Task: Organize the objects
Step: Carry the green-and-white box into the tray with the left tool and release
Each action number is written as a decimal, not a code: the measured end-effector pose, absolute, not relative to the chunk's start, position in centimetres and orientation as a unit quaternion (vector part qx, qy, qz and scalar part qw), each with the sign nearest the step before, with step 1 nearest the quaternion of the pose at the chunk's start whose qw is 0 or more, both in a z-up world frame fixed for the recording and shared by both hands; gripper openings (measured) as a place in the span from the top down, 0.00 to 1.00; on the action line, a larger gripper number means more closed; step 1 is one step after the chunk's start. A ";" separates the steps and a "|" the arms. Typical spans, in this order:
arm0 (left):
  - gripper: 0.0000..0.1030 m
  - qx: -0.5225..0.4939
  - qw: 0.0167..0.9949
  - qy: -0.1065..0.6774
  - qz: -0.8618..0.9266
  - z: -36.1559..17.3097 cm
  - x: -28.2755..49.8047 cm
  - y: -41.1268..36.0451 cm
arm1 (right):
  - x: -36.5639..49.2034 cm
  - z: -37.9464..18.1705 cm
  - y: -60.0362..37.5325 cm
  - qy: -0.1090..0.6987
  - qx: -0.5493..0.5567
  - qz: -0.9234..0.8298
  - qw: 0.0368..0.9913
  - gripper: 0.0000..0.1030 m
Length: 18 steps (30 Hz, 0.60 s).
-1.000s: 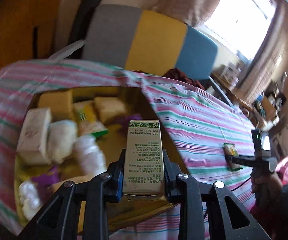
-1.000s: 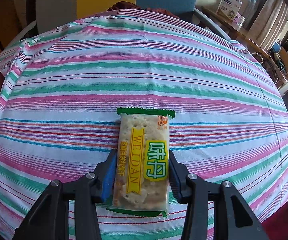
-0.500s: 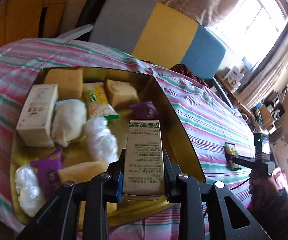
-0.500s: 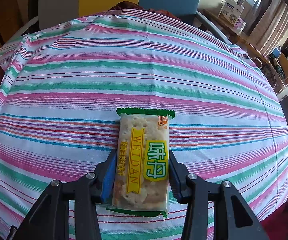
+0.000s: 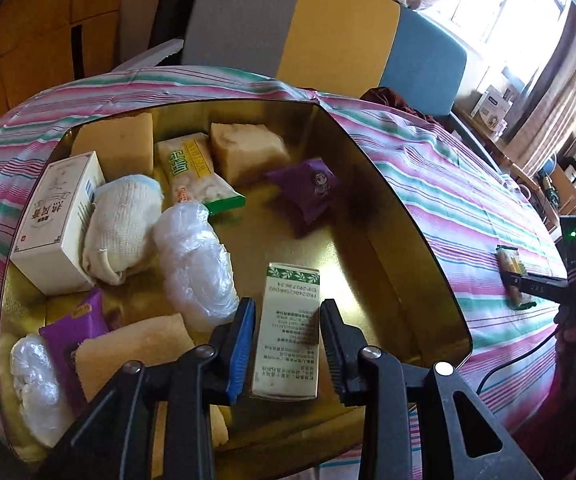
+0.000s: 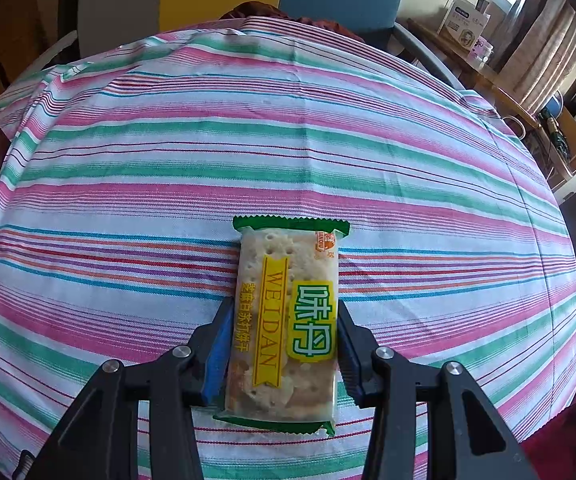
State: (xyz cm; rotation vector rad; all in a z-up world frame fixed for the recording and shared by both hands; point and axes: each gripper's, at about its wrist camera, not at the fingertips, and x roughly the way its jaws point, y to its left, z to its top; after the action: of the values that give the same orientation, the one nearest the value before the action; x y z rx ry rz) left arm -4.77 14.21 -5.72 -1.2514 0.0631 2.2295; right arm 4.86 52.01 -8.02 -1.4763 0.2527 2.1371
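Note:
My left gripper [image 5: 288, 320] has opened; its jaws stand apart on either side of a small cream box with green print [image 5: 290, 332], which lies in the gold tin [image 5: 392, 208]. The tin also holds a white tea box [image 5: 57, 220], a cloth bundle [image 5: 121, 224], a plastic-wrapped bundle [image 5: 195, 264], a cracker packet [image 5: 193, 176], sponges and purple sachets [image 5: 308, 190]. My right gripper [image 6: 283, 340] is shut on a WEIDAN cracker packet [image 6: 288, 320] low over the striped tablecloth; it also shows in the left wrist view [image 5: 536, 284].
The striped cloth [image 6: 247, 140] covers the table to the right of the tin. A grey, yellow and blue chair back [image 5: 328, 28] stands behind the table. Shelves with boxes and clutter [image 6: 560, 112] stand at the far right.
My left gripper moved over the tin, lowered the cream box and opened its jaws off it. My right gripper kept hold of the cracker packet and hardly moved.

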 end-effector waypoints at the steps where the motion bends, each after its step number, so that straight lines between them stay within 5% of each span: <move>1: 0.66 -0.468 0.288 0.023 0.835 -5.7 -4.6 14.1 | 4.9 -8.0 52.0 0.093 -0.546 0.790 0.262 0.55; 18: 0.58 -0.381 0.236 0.038 0.893 -0.3 -2.9 10.7 | 4.8 -7.1 50.3 0.092 -0.544 0.805 0.220 0.55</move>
State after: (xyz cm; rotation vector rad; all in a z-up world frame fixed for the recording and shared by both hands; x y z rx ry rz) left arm -2.95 10.67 -0.27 -1.0462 0.1056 2.4495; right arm 4.83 50.33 -7.15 -1.5037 0.2539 2.2249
